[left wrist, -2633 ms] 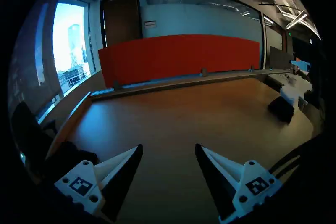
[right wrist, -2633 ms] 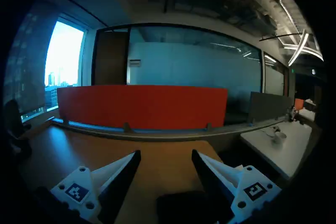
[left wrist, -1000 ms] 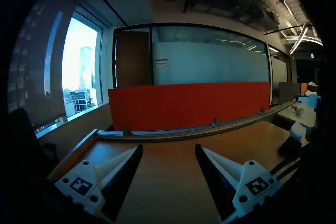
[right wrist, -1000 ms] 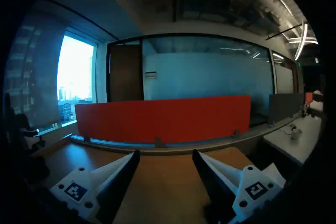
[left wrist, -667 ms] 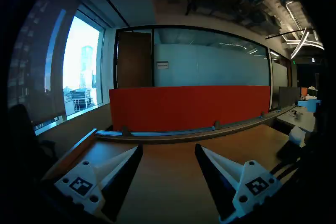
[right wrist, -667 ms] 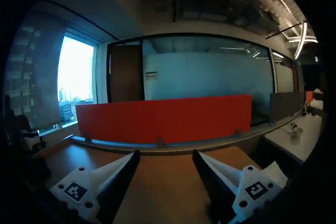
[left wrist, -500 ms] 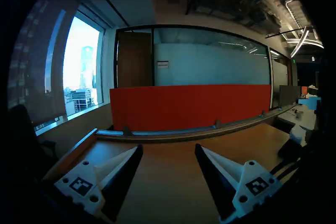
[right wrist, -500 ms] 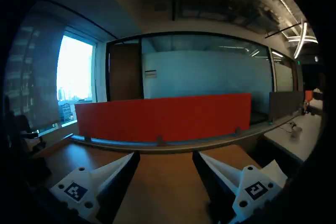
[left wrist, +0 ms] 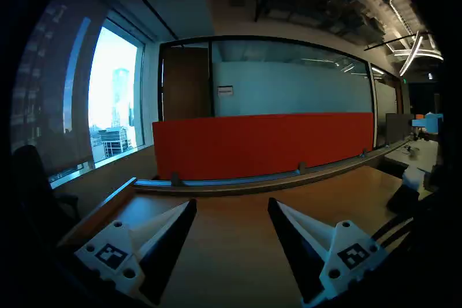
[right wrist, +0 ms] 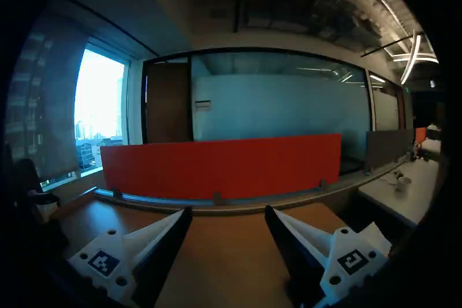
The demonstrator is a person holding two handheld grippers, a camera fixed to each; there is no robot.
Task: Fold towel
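My left gripper [left wrist: 231, 201] hangs open over a bare wooden table [left wrist: 231, 250], with nothing between its white fingers [left wrist: 164, 230]. The right gripper [right wrist: 228, 210] is open too, above the same wooden table [right wrist: 225, 262], and its fingers [right wrist: 156, 238] hold nothing. Both point level toward the far end of the table.
A red divider panel [left wrist: 263, 143] stands along the table's far edge. There is a bright window [left wrist: 112, 111] at the left with a dark chair [left wrist: 32, 192] below it. A dark object with a white top [left wrist: 404, 192] sits at the table's right edge. A white desk [right wrist: 404, 189] lies to the right.
Since 2.6 s ago both grippers have tilted up from the tabletop to a level view of the room. Over the last second they only drift slightly. Both stay open.
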